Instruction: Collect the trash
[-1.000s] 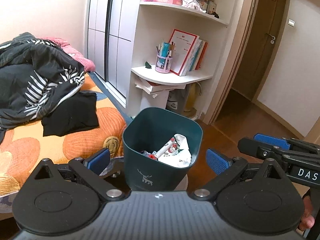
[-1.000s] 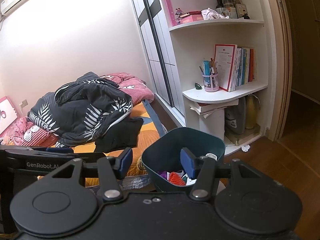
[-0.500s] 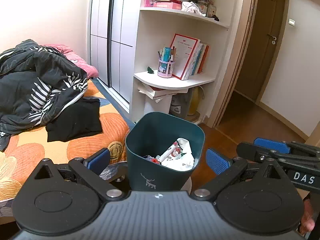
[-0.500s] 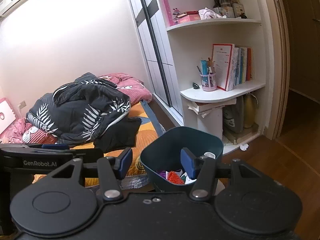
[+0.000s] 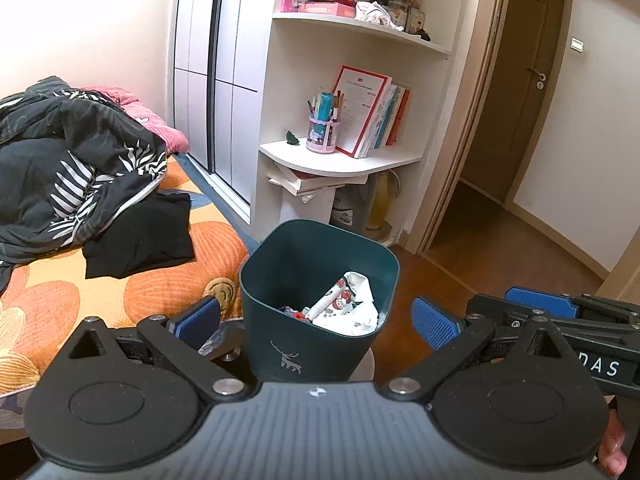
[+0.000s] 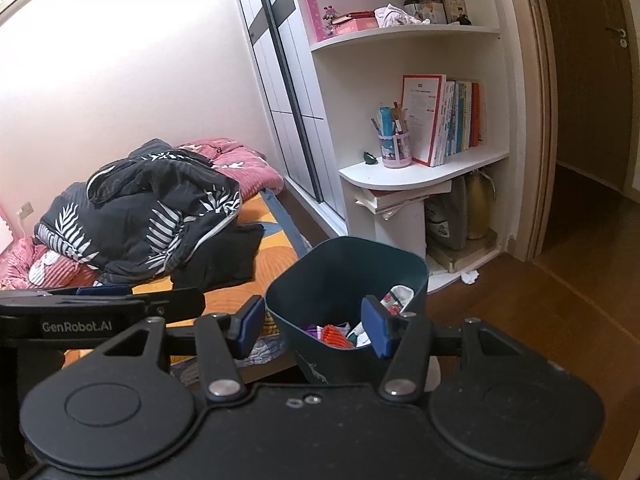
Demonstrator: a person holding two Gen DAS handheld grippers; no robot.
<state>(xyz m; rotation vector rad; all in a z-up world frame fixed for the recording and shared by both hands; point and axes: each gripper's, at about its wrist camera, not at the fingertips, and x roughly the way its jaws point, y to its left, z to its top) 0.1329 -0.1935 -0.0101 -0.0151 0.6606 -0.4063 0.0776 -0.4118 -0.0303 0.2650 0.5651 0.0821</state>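
A dark teal trash bin (image 5: 316,308) with a white deer print stands on a small round stool in front of me; it also shows in the right wrist view (image 6: 348,276). Inside lie crumpled white printed wrappers (image 5: 348,304) and red and purple scraps (image 6: 332,334). My left gripper (image 5: 316,322) is open and empty, its blue pads on either side of the bin. My right gripper (image 6: 314,326) is open and empty, just before the bin's near rim. A small white scrap (image 6: 469,277) lies on the floor by the shelf base.
A bed with an orange flowered sheet (image 5: 48,292) and a black leaf-print quilt (image 5: 64,164) is at the left. White corner shelves (image 5: 340,160) with books and a pen cup stand behind the bin. A doorway (image 5: 516,128) opens at the right over wooden floor.
Both grippers have risen and drawn back slightly, so the bin sits a little lower and farther in view. Both stay open and empty.
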